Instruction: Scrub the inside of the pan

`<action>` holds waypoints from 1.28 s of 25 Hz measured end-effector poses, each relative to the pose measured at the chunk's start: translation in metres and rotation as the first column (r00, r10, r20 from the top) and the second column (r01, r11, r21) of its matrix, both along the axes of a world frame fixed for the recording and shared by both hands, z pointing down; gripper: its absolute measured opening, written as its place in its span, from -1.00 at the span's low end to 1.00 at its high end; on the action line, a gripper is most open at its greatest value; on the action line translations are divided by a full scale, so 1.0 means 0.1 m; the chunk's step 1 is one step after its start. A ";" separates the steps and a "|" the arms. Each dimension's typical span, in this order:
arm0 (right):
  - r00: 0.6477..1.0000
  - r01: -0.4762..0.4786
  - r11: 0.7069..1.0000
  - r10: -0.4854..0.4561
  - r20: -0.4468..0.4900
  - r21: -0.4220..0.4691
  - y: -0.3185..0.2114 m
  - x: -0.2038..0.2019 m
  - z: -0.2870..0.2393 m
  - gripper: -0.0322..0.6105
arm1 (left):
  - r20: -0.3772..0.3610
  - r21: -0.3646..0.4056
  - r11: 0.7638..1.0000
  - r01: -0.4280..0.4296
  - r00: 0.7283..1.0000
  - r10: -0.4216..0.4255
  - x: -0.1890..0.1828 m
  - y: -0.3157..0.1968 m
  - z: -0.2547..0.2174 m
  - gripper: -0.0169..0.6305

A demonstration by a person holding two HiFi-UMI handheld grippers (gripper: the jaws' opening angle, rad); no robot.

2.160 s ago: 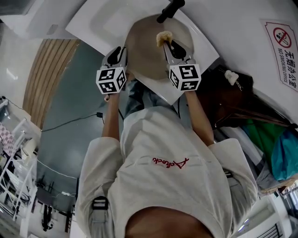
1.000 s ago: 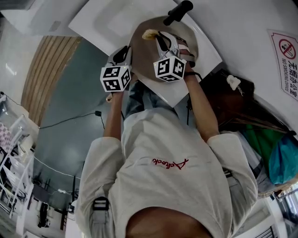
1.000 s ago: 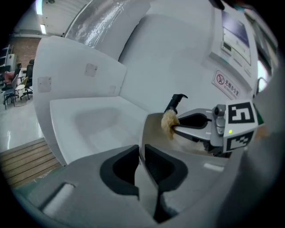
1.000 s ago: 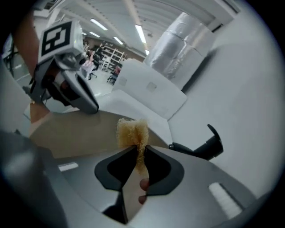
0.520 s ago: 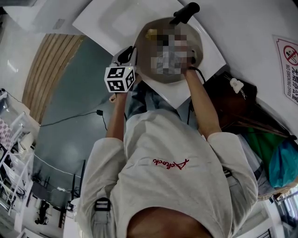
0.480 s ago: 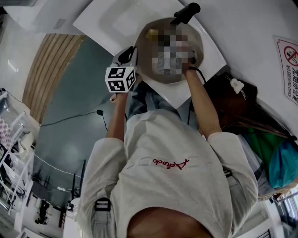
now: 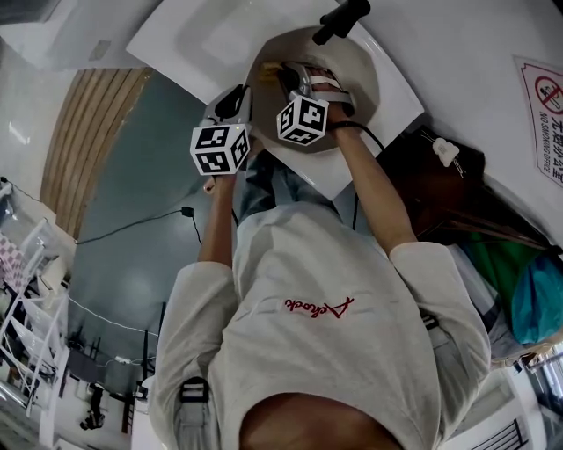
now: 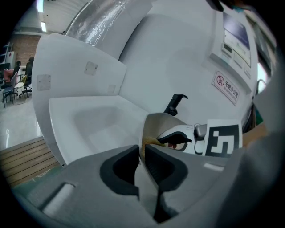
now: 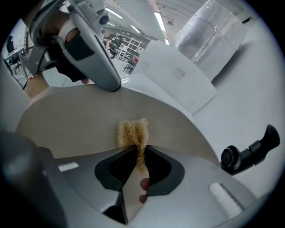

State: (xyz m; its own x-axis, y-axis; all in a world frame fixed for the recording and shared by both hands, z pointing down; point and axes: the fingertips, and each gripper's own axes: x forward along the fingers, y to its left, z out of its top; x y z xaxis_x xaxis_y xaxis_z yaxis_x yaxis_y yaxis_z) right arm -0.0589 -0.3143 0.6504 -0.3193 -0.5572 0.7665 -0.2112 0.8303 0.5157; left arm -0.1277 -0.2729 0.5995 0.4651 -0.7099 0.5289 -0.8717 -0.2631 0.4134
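Observation:
A round pan (image 7: 352,70) with a beige inside and a black handle (image 7: 343,16) lies tilted over a white basin. My left gripper (image 7: 236,98) is shut on the pan's left rim; in the left gripper view the rim (image 8: 143,133) runs edge-on between the jaws of the left gripper (image 8: 141,152). My right gripper (image 7: 290,77) is shut on a yellow fibrous scrubber (image 7: 269,66) and is inside the pan. In the right gripper view the scrubber (image 9: 132,132) sticks out of the right gripper (image 9: 139,153) and presses on the pan's inner wall (image 9: 80,120).
The white basin (image 7: 202,35) and its white surround (image 8: 89,124) lie under and left of the pan. A white wall with a no-smoking sign (image 7: 545,79) is at the right. Dark bags (image 7: 440,189) are piled at my right side.
My right gripper has carried the scrubber from the pan's right side leftward across its inside, toward the left gripper. The left gripper has kept its hold on the rim.

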 end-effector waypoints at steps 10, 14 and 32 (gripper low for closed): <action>0.998 0.059 0.996 -0.061 -0.020 -0.062 0.51 -0.11 0.10 -0.69 | 0.005 -0.002 1.000 -0.003 1.000 0.003 0.01 0.00 0.01 -0.82; 0.997 0.069 0.992 -0.072 -0.026 -0.105 0.75 -0.08 0.14 -0.69 | 0.010 0.001 1.000 -0.003 1.000 0.003 0.02 0.01 0.00 -0.82; 0.994 0.106 0.994 -0.106 0.015 -0.007 0.70 0.05 -0.72 -0.69 | 0.022 0.035 0.999 -0.016 1.000 0.015 0.06 0.06 -0.08 -0.82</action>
State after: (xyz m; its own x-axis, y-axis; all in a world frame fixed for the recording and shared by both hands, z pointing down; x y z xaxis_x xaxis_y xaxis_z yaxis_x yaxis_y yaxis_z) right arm -0.0534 -0.2446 0.5788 -0.3871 -0.5138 0.7656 -0.1289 0.8524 0.5068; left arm -0.1220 -0.2668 0.5917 0.4648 -0.7208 0.5142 -0.8761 -0.2906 0.3847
